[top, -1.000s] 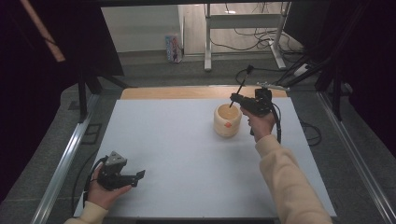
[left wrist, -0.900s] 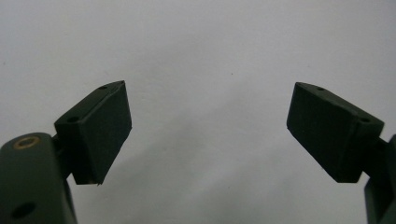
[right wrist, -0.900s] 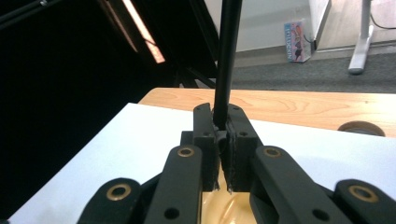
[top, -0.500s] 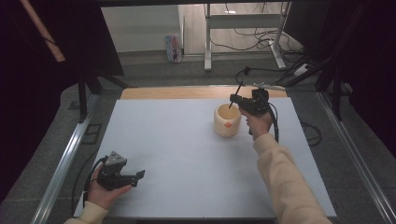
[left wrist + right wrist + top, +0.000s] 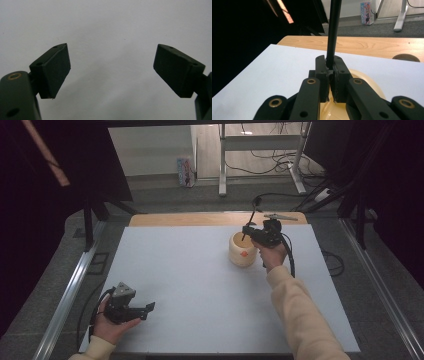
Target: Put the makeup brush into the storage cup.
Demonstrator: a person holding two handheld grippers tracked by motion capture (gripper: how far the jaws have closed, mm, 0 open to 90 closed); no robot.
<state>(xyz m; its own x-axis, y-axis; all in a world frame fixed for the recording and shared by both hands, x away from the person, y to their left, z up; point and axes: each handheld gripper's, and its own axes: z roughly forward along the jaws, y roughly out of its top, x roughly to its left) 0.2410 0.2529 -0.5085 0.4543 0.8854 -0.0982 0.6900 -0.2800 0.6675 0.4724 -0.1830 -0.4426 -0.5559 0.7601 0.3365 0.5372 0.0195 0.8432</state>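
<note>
right gripper: black, boxy w/ brass-coloured rivets on the linkage arms. jaws clamped tight on a thin black rod. sits right over the cup, hand just to the R of it in the high view

rod: thin, straight, matte black, prob a utensil handle but can't tell which. pinched between the flat pads in the right gripper view, sticks up + leans away from the cup towards the far table edge; lower end drops past the pads toward the cup's inside

cup: short round tub, cream/pale yellow, smooth glossy-looking plastic or ceramic (can't tell which), thick rounded rim, small orange mark on the near wall. stands upright on the white sheet, far-right part. rim also shows under the jaws in the right gripper view

left gripper: same black build, grey three-cornered plate on top. jaws wide open, nothing between them. pads are flat wedge-ish blocks, matte rubbery look. well apart from the cup, down at the near-left corner

left hand: cupped under the left gripper, cream sleeve cuff at the edge

table: flat white matte sheet, plain, w/ a bare light wood strip past the cup on the far side. wood grain is clear in the right gripper view

right sleeve: cream, soft knit-ish fabric, runs from the near edge up to the cup
</note>
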